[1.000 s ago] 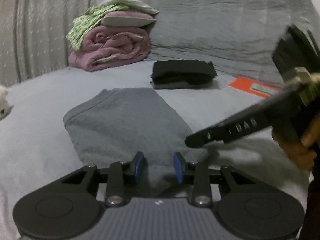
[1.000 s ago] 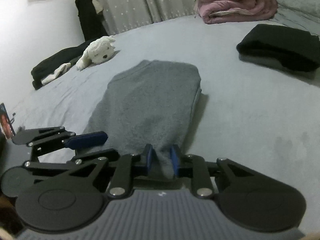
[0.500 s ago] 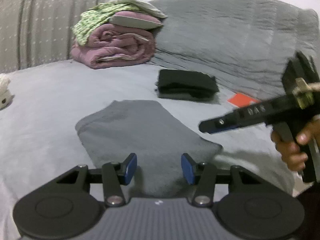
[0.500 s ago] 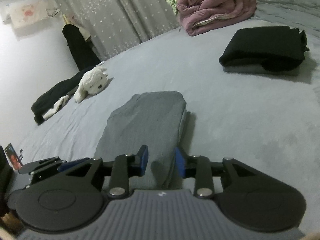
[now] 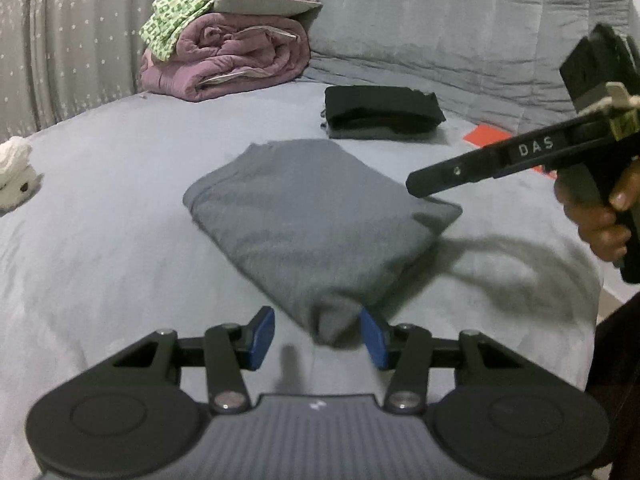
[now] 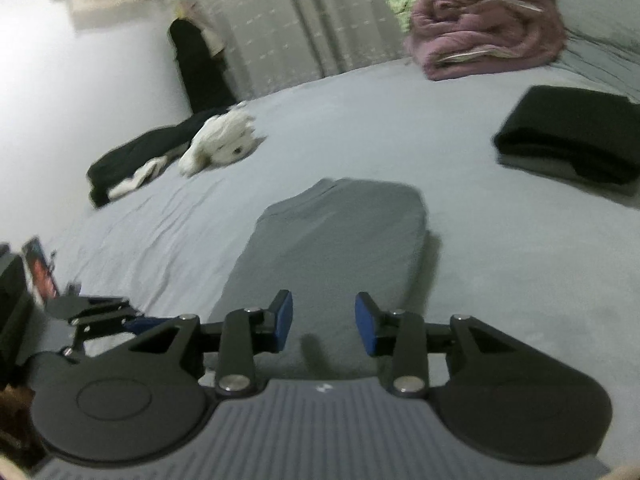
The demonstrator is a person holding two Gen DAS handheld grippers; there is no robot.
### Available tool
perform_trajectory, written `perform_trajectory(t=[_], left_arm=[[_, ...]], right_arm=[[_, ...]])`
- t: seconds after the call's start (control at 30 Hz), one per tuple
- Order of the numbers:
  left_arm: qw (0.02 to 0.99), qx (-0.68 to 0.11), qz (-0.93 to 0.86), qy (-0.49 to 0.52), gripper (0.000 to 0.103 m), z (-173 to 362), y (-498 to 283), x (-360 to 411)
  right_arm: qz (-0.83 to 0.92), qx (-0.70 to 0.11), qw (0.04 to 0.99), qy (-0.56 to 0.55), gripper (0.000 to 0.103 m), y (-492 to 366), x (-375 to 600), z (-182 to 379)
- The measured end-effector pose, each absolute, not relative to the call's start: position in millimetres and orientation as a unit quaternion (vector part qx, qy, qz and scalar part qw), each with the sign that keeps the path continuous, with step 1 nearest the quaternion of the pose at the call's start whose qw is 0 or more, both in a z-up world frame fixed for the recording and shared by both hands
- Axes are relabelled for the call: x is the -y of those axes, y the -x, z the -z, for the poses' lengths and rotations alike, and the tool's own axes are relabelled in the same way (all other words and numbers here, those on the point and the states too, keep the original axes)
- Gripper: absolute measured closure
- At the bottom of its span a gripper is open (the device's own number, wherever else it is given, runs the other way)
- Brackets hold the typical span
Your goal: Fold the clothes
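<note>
Left wrist view: left gripper [image 5: 318, 336] wide, empty — folded grey garment [image 5: 320, 216] on bed [image 5: 100, 240] ahead. Right gripper [image 6: 324, 322] likewise wide, holding nothing — no containers seen.

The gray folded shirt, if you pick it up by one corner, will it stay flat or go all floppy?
The gray folded shirt would probably go floppy: it is soft cloth whose near corner already droops. Its layers lie loose, so the fold likely opens. It looks light.
</note>
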State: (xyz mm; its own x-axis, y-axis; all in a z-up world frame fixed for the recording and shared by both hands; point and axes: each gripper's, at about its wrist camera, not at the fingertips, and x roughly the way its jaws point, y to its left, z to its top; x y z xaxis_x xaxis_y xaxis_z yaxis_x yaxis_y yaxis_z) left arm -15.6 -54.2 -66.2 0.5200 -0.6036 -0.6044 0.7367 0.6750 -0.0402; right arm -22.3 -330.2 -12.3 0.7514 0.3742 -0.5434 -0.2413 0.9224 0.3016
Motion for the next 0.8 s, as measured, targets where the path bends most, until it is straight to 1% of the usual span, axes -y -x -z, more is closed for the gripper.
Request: perform_trajectory(t=[0.13, 0.2, 0.23, 0.4, 0.43, 0.47, 0.53, 0.6, 0.7, 0.8], left_arm=[[0.864, -0.305, 0.386, -0.107, 0.064, 71, 18, 53], [0.862, -0.31, 0.385, -0.108, 0.075, 72, 18, 56], [0.861, -0.311, 0.386, -0.111, 0.077, 72, 19, 57], [0.862, -0.31, 0.387, -0.106, 0.079, 73, 23, 61], [0.863, -0.314, 0.384, -0.101, 0.081, 74, 21, 62], [0.863, -0.318, 0.38, -0.096, 0.088, 76, 19, 63], [0.865, -0.323, 0.372, -0.091, 0.089, 79, 17, 66], [0.87, -0.318, 0.367, -0.091, 0.099, 79, 18, 68], [0.872, -0.305, 0.369, -0.1, 0.101, 75, 25, 70], [0.865, -0.304, 0.376, -0.131, 0.102, 74, 32, 71]], right_arm=[[-0.183, -0.315, 0.928, -0.082, 0.064, 22, 316, 13], [-0.184, -0.317, 0.927, -0.075, 0.064, 21, 312, 14], [-0.185, -0.318, 0.927, -0.072, 0.064, 21, 310, 14], [-0.188, -0.322, 0.926, -0.056, 0.064, 18, 301, 17], [-0.189, -0.323, 0.926, -0.056, 0.064, 19, 300, 17], [-0.191, -0.323, 0.925, -0.057, 0.064, 19, 300, 17], [-0.193, -0.324, 0.924, -0.058, 0.064, 20, 301, 18], [-0.192, -0.325, 0.924, -0.058, 0.064, 22, 301, 19], [-0.191, -0.325, 0.924, -0.057, 0.064, 23, 302, 19], [-0.189, -0.324, 0.925, -0.059, 0.064, 24, 304, 19]])
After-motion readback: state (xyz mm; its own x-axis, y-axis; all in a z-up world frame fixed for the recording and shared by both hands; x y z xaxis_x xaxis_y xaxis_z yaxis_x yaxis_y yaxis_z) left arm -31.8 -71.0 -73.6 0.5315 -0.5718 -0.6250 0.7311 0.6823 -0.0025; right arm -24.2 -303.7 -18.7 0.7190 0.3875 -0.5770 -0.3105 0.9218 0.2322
